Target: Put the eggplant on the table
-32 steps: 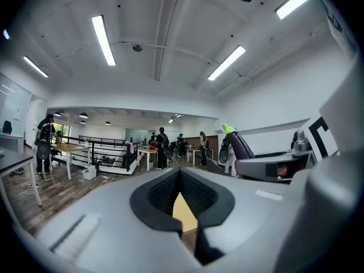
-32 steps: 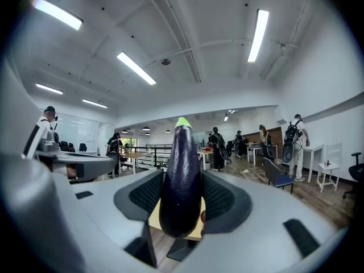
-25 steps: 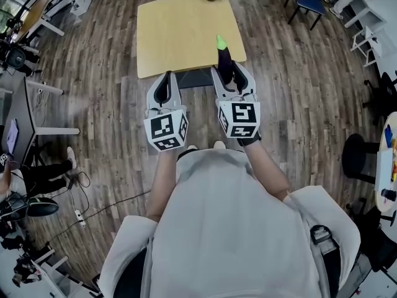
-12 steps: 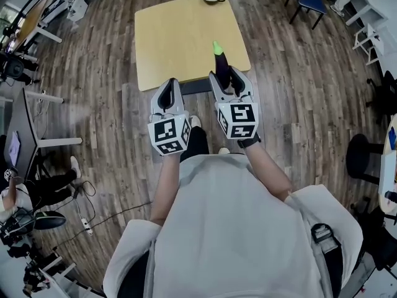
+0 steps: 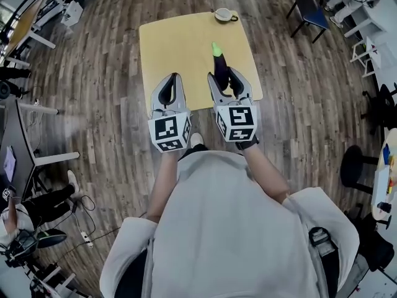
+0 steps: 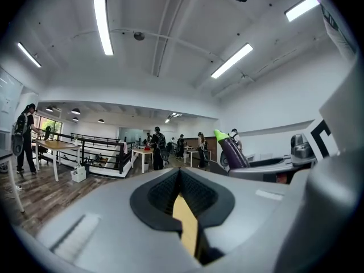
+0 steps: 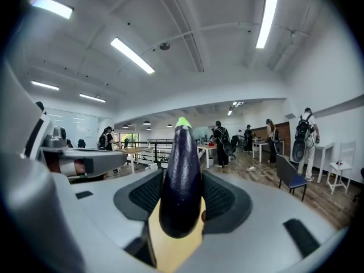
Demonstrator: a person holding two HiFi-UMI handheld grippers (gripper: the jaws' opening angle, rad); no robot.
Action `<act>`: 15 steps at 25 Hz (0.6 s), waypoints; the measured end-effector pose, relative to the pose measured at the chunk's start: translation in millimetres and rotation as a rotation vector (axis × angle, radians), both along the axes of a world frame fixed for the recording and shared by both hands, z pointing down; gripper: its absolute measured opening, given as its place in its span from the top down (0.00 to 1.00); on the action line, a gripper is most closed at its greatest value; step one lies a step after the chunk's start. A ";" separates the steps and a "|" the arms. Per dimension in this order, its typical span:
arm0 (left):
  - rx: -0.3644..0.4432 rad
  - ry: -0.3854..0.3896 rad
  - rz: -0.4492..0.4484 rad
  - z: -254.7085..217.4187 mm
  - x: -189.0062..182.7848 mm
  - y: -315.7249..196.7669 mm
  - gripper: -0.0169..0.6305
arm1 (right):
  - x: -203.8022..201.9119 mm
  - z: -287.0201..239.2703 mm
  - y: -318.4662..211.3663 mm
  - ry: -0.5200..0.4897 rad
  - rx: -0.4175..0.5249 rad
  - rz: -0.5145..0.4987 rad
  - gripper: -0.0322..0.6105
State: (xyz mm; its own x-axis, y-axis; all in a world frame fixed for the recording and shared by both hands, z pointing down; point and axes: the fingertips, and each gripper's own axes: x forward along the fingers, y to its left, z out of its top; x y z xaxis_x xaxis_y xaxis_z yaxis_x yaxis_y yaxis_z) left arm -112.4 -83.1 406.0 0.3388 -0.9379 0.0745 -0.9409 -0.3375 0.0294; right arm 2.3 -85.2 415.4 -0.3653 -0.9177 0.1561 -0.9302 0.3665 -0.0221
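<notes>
Carrying stage of the placement, with the set-down not yet done. In the head view the eggplant (image 5: 219,66) is held in the right gripper (image 5: 224,79) over the near right part of the yellow table (image 5: 180,39), which lies at 12 o'clock from the person. Its green stem end points toward 12 o'clock, and it appears to be held clear of the tabletop rather than resting on it. What remains, by this reading, is to lower the eggplant onto the wood and release it. The right gripper view shows the jaws standing wide, with both ribbed pads pressed against the dark purple body and the tabletop visible below through the gap. The left gripper (image 5: 169,79), at 9 o'clock from the right one, has its jaw tips together with nothing between them, and only a strip of table shows through the slot. A cup (image 5: 224,15) stands at the table's far edge, near 12 o'clock, well apart from the eggplant.
</notes>
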 end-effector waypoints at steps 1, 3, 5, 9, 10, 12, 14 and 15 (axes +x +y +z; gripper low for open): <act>-0.005 0.002 0.006 1.1 -4.5 -9.3 0.96 | -5.3 0.4 -8.3 0.003 -0.003 0.003 0.62; -0.009 0.007 0.023 0.5 -10.9 -25.3 0.96 | -11.4 -0.4 -22.8 0.001 -0.004 0.017 0.62; 0.005 0.012 0.038 -2.8 -15.3 -37.9 0.96 | -13.6 -1.1 -34.2 0.001 0.001 0.033 0.62; 0.004 0.042 0.044 2.3 -21.0 -61.9 0.96 | -16.5 9.5 -56.1 0.017 -0.012 0.031 0.62; 0.000 0.047 0.041 5.5 -19.7 -67.0 0.96 | -15.0 12.8 -61.1 0.019 -0.019 0.026 0.62; -0.006 0.053 0.028 10.0 -15.9 -80.6 0.96 | -10.7 15.5 -74.2 0.028 -0.025 0.008 0.62; -0.014 0.060 0.015 11.0 -11.4 -97.7 0.96 | -4.3 14.1 -90.9 0.030 -0.028 0.000 0.62; -0.017 0.061 0.014 10.4 -8.1 -105.2 0.96 | -0.2 13.2 -99.1 0.027 -0.032 0.000 0.62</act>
State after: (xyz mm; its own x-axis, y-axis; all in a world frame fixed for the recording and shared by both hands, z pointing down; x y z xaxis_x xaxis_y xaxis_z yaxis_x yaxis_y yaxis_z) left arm -120.6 -188.3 416.3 0.3563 -0.9318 0.0688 -0.9323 -0.3497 0.0920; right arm 2.1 -184.3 428.6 -0.3609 -0.9120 0.1949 -0.9305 0.3663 -0.0088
